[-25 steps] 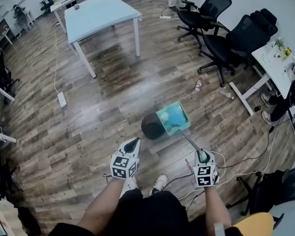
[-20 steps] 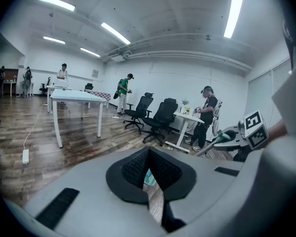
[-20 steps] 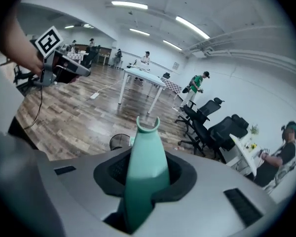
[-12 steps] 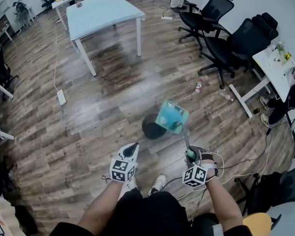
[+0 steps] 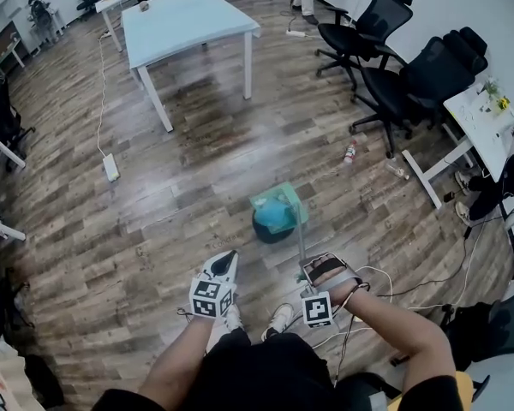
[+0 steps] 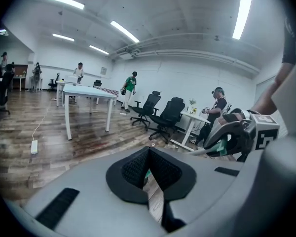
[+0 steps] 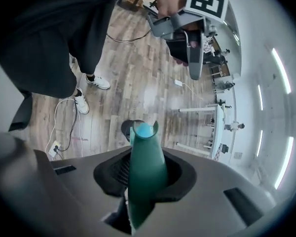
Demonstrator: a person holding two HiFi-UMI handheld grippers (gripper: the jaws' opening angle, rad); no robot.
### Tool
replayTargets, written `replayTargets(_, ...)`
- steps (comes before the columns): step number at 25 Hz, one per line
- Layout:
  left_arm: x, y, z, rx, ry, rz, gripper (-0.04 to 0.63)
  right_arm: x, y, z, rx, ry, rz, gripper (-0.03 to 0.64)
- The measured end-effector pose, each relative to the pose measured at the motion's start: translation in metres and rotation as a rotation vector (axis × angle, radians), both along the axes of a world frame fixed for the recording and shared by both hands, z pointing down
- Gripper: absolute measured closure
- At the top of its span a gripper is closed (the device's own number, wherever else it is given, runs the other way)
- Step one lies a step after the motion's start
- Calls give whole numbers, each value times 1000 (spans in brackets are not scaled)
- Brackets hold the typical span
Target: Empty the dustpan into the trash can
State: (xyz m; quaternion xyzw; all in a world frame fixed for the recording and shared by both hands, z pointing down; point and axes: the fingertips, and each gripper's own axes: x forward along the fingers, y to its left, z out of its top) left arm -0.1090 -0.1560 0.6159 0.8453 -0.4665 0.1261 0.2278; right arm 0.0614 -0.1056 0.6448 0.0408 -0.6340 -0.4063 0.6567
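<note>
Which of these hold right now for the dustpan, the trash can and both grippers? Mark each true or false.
1. The right gripper is shut on the long handle of the teal plastic dustpan. True.
2. The left gripper holds a brush. False: its jaws are together with nothing between them.
3. The dustpan hangs over the dark round trash can. True.
4. The trash can stands on the light blue table. False: it stands on the wooden floor, well apart from the table.

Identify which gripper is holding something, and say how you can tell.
The right gripper: its jaws clamp the dustpan's green handle. The left gripper has its jaws together on nothing.
</note>
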Motion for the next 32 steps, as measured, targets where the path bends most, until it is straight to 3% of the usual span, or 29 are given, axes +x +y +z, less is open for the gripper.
replayTargets(6,-21,7,7,-9,4,-28,583,-5,13,18,23,135,-91,515)
replayTargets(14,-26,16,15,-25,-2,-9,583,6,-10,1,91,200,-59,515)
replayTargets(21,-14,14,6,-7,-6,20,583,11,-10,-2,126,282,-113,514)
replayTargets(32,-23,16,2,5,-10,30,583,7,-13,-17,173,345,-111,514)
